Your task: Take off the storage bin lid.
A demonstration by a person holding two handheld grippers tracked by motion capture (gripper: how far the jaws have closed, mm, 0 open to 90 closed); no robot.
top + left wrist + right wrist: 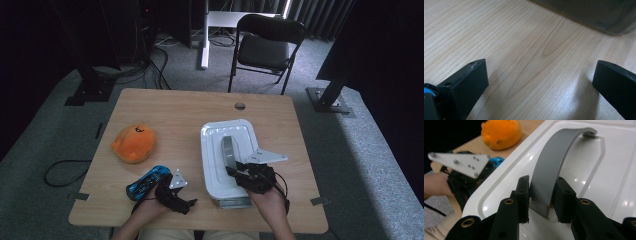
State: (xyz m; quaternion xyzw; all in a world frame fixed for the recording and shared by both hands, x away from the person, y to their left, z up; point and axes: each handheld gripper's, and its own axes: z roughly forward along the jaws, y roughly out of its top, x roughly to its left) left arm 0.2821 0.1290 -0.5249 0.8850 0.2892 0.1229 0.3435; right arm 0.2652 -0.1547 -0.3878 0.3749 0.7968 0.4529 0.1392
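Orange plush (133,143) sits left of centre on the counter (175,107). White lid (220,165) lies centre-right; right gripper (541,195) is clamped onto its grey handle (554,165). Left gripper (540,80) gapes wide, holding nothing.

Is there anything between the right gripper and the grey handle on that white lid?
Nothing visible. The right gripper has its jaws closed on the near end of the grey handle of the white lid, pads pressing both sides. The left gripper rests open on the table, apart from the lid.
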